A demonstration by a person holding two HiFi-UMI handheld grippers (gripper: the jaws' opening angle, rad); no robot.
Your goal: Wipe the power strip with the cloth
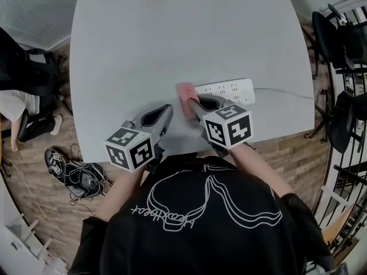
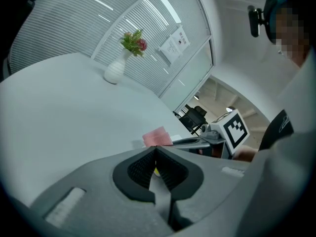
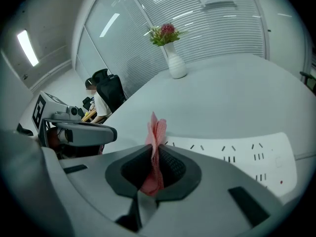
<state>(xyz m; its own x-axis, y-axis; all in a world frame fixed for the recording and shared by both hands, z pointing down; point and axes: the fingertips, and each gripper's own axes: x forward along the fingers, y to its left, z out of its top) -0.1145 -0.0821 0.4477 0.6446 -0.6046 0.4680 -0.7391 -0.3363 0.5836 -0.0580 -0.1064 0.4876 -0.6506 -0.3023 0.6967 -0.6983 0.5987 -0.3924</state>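
Pink cloth (image 1: 186, 96) pinched in right gripper (image 1: 192, 105), at the 9 o'clock end of white power strip (image 1: 229, 89) on tabletop (image 1: 172, 39). Left gripper (image 1: 168, 109), jaws together w/ nothing held, at strip's 8 o'clock.

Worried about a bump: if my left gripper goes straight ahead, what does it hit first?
Probably the pink cloth clamped in the right gripper, just ahead; depth is unclear.
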